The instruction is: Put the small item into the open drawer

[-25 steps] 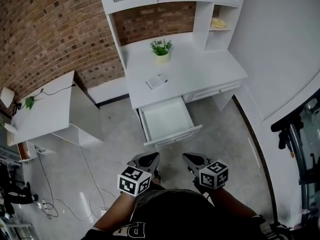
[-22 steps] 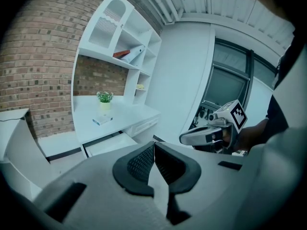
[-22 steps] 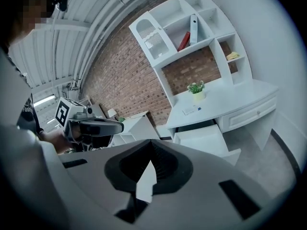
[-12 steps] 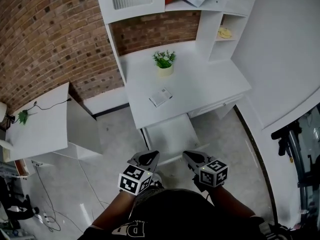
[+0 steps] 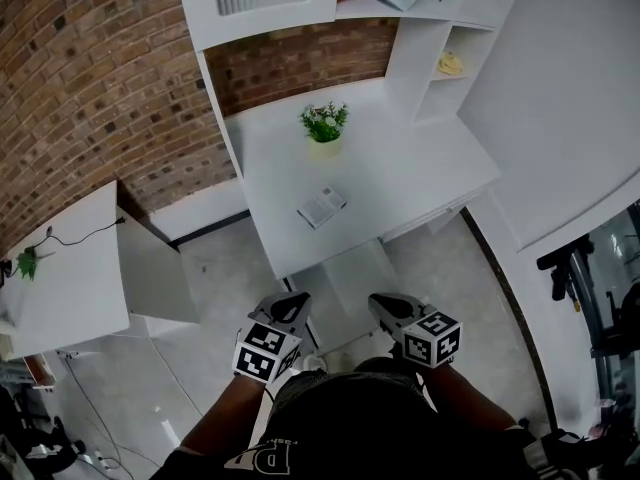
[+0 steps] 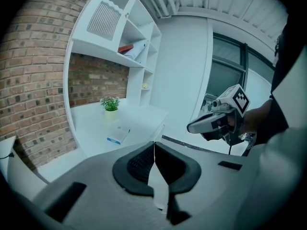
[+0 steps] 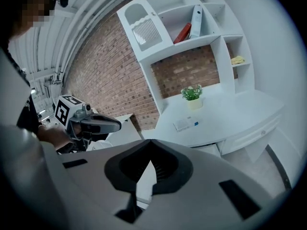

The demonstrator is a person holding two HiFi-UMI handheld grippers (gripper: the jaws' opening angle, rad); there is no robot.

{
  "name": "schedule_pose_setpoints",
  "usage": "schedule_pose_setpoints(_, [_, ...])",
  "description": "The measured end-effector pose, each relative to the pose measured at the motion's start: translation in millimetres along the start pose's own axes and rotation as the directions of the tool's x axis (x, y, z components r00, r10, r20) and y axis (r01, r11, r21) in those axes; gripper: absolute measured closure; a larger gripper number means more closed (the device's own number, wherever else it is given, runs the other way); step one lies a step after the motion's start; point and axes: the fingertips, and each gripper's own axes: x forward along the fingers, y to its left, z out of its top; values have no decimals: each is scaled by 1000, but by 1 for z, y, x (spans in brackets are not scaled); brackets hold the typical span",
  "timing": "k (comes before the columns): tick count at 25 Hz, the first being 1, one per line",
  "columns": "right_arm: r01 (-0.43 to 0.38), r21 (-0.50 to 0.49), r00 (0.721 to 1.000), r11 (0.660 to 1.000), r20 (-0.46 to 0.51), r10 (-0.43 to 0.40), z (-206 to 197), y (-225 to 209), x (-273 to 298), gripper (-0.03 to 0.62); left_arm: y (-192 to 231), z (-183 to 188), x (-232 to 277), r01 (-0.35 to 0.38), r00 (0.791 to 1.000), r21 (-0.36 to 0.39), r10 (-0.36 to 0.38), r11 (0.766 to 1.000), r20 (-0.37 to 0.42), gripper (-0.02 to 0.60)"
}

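The small item (image 5: 322, 206) is a flat white box with a blue edge. It lies on the white desk (image 5: 420, 168), and shows in the left gripper view (image 6: 118, 134) and the right gripper view (image 7: 184, 124). The open drawer (image 5: 345, 276) juts from the desk front, just ahead of both grippers. My left gripper (image 5: 296, 304) (image 6: 154, 145) is shut and empty. My right gripper (image 5: 381, 306) (image 7: 151, 163) is shut and empty too. They are held side by side, short of the desk edge and well short of the box.
A potted plant (image 5: 323, 126) stands behind the box. Shelves above hold a red book (image 7: 183, 32) and a yellow object (image 5: 450, 65). A low white table (image 5: 60, 278) stands at left before the brick wall. Dark equipment (image 5: 585, 268) is at right.
Both grippers and the head have come forward toward the desk. The drawer now sits right in front of the jaws. Both jaws stayed shut.
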Motion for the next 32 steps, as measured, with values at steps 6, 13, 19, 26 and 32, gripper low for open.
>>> schedule_pose_setpoints(6, [28,14,999,1000,-27,-28,10,-15,9,588,20,5,14,10,1000,-17,-11,1000,-6,563])
schedule_pose_setpoints(13, [-18,12,998,1000,-52,19,22,-39,30,589,44,18,45,-41,999,10,42,999,-34,563])
schedule_pose_setpoints(19, [-93,13,993,996,-67,94,31,-58,48,589,62,30,80,-87,994,32,89,996,-70,561])
schedule_pose_setpoints(26, [-182,19,979,983,-93,183,36,-82,63,588,83,41,135,-117,983,28,120,993,-142,472])
schedule_pose_setpoints(32, [-216,50,971,975,-94,220,33,-104,67,588,112,43,176,-146,958,98,165,985,-233,445])
